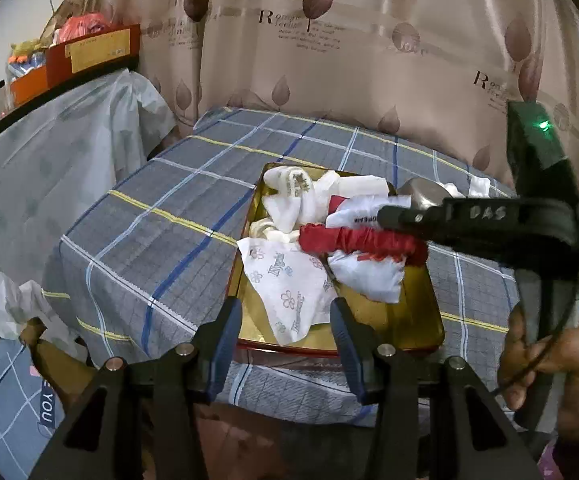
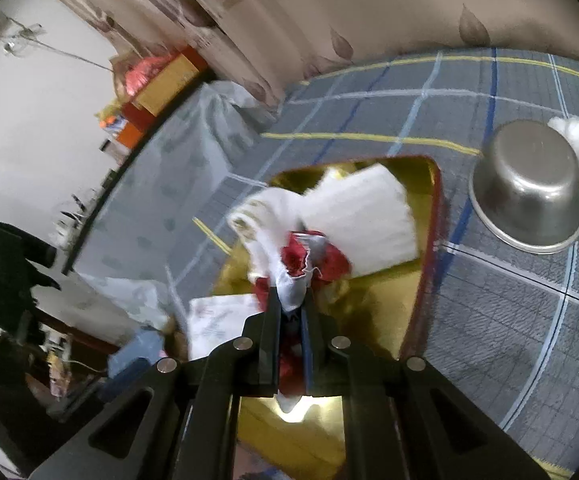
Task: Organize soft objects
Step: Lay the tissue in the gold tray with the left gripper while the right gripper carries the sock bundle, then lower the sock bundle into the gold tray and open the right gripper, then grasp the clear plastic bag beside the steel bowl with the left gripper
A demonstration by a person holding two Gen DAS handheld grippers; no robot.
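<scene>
A gold tin tray (image 1: 409, 320) with a red rim sits on the desk (image 1: 149, 240), which is covered in a grey plaid cloth, roughly in the middle and nearer the front edge. It holds a heap of soft things: a white cloth printed with flowers (image 1: 289, 292) at the tray's near left, a white sock with a gold pattern (image 1: 289, 188) at the far left corner, a folded white piece (image 2: 365, 220) toward the far side, and a red-and-white cloth (image 1: 365, 240) lying across the middle.

The left tool (image 1: 287, 320) hovers over the near edge of the tray with its blue-padded fingers (image 1: 227, 328) spread wide, holding nothing.

The right tool (image 2: 291, 308) reaches in from the right side, its fingers pressed together on a bunched end of the red-and-white cloth (image 2: 301, 272), over the middle of the tray.

An upturned steel bowl (image 2: 529, 200) rests on the desk just beyond the tray's far right corner, with a white tuft (image 2: 577, 144) touching its far side
</scene>
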